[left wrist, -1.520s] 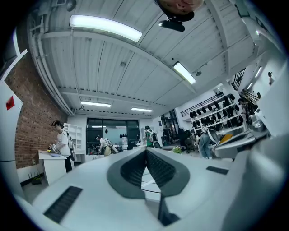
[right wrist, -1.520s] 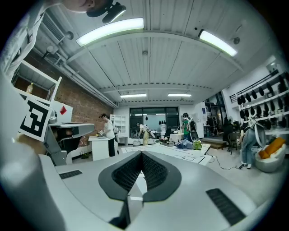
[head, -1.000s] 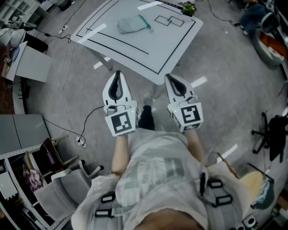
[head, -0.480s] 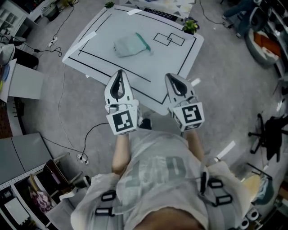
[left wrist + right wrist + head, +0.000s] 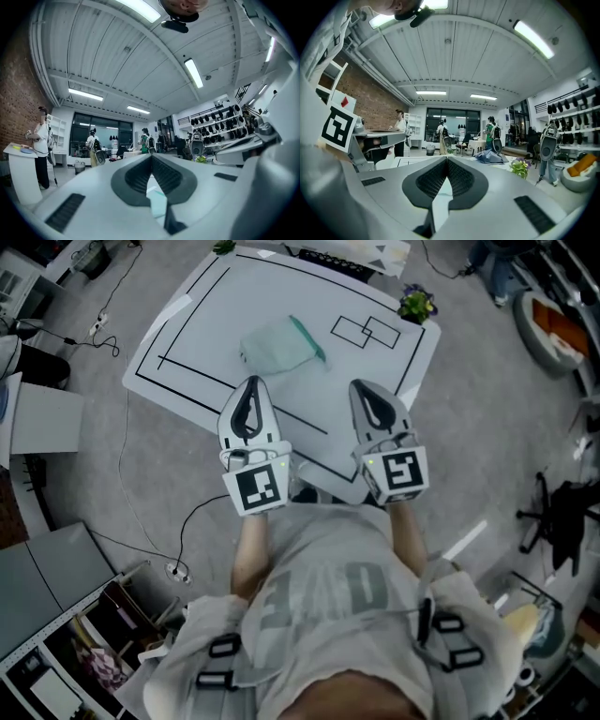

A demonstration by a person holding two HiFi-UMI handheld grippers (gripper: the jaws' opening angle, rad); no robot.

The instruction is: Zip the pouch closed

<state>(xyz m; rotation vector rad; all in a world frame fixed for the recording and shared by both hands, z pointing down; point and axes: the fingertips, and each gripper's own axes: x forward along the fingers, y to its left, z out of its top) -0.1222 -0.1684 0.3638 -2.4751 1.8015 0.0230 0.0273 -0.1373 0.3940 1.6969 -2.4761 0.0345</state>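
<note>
Head view: both grippers held level over the near bench edge, nothing reached.
Left gripper [image 5: 249, 382]: jaws together, empty.
Right gripper [image 5: 360, 388]: jaws together, empty, beside the left gripper but apart from it.
Pouch [image 5: 279, 343]: flat on bench [image 5: 187, 334], ahead of both grippers and more in line with the left one, untouched.
Zipper [image 5: 308, 337]: teal strip on the pouch edge toward the right gripper's side. Can't tell how far it's open; pull tab too small to see.
Left gripper view: pads [image 5: 136, 176] meet at the tip with nothing between. A pale patch with a teal edge [image 5: 157, 202] shows through the gap below, likely the pouch.
Right gripper view: pads [image 5: 433, 180] meet with nothing between. Bare bench top shows through the gap; potted plant [image 5: 518, 167] ahead-right.
Step in hand: reach-in to the pouch, judged; zipping not begun.
Doing it well: open both grippers before contact. Left pins the fabric at the zipper's start end. Right pinches the tab only and draws straight along the teal line, away from the left gripper, low and level.
Risk: soft pouch likely slides or bunches if not anchored.
</note>
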